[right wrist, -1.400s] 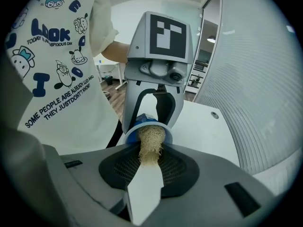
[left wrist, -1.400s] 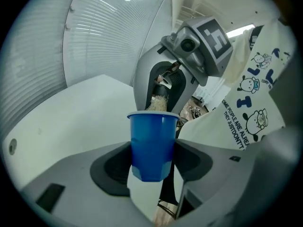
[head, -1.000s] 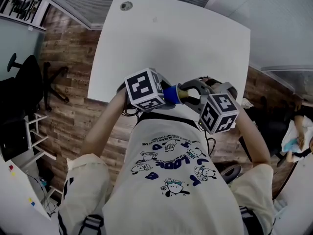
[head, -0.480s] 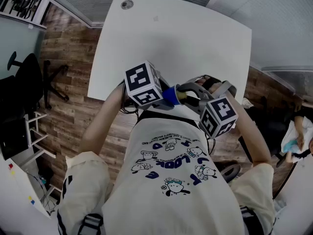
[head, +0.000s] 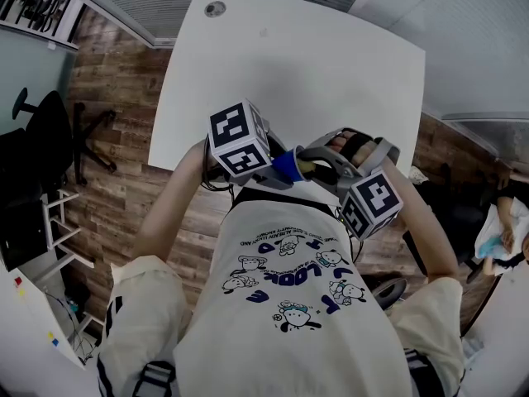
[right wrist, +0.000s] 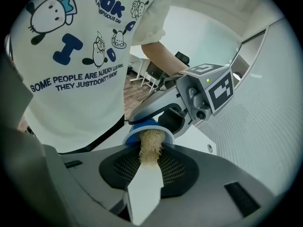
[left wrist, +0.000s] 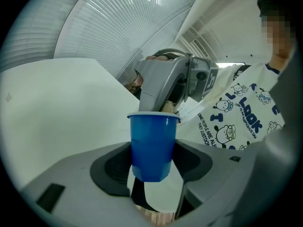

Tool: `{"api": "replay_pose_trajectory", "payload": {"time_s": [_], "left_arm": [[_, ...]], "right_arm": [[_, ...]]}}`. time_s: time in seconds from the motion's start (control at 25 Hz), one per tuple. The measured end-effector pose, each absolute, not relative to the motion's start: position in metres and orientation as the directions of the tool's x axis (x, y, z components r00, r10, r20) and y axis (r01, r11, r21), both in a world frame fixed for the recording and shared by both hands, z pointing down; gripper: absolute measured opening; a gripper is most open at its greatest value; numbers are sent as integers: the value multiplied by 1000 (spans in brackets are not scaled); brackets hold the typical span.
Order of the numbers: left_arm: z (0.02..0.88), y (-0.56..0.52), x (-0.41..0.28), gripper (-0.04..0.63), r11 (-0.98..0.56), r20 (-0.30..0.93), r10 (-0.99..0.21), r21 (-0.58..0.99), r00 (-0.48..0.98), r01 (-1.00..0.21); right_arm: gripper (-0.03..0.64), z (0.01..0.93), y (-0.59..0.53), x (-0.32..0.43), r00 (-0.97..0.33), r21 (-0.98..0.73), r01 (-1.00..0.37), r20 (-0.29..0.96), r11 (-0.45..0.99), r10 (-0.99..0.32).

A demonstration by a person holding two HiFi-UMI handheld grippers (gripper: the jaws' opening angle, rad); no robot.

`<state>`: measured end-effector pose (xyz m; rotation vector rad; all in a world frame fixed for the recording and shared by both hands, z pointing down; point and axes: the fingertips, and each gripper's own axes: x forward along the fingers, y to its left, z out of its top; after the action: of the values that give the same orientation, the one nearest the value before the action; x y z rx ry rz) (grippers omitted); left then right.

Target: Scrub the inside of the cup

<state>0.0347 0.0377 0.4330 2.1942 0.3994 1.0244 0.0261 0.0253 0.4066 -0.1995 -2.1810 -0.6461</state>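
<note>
Left gripper view shows my left gripper (left wrist: pixel 152 166) clamped on the blue cup (left wrist: pixel 152 143), pads pressing its lower sides and its mouth facing away from me. My right gripper (right wrist: pixel 150 170) has its jaws drawn narrow onto the white handle of the scrubber (right wrist: pixel 151 144), whose tan fibrous head sits in the cup's mouth. Both are held in the air above the near edge of the white table (head: pixel 289 64), close to my shirt. My worry is the grip low on the cup: if I push the scrubber in hard or off-axis, the cup could tip between the pads or slide out backwards. Squeezing harder to stop that might buckle the thin wall. The flat handle could also twist in the right jaws as I rotate, leaving the head dragging at the rim, not reaching the bottom.
</note>
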Motion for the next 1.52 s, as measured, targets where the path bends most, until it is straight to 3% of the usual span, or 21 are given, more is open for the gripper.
{"api": "replay_pose_trajectory", "payload": {"time_s": [0.4, 0.92, 1.52], "left_arm": [[435, 30, 34, 291, -789, 623, 457, 613, 635, -33], [437, 12, 29, 291, -916, 772, 298, 396, 562, -58], [442, 3, 25, 290, -980, 861, 145, 191, 487, -46]], "right_arm": [[110, 409, 20, 27, -651, 292, 266, 757, 919, -52], [106, 412, 5, 23, -661, 121, 74, 749, 990, -42], [105, 415, -4, 20, -741, -206, -133, 670, 969, 41]]}}
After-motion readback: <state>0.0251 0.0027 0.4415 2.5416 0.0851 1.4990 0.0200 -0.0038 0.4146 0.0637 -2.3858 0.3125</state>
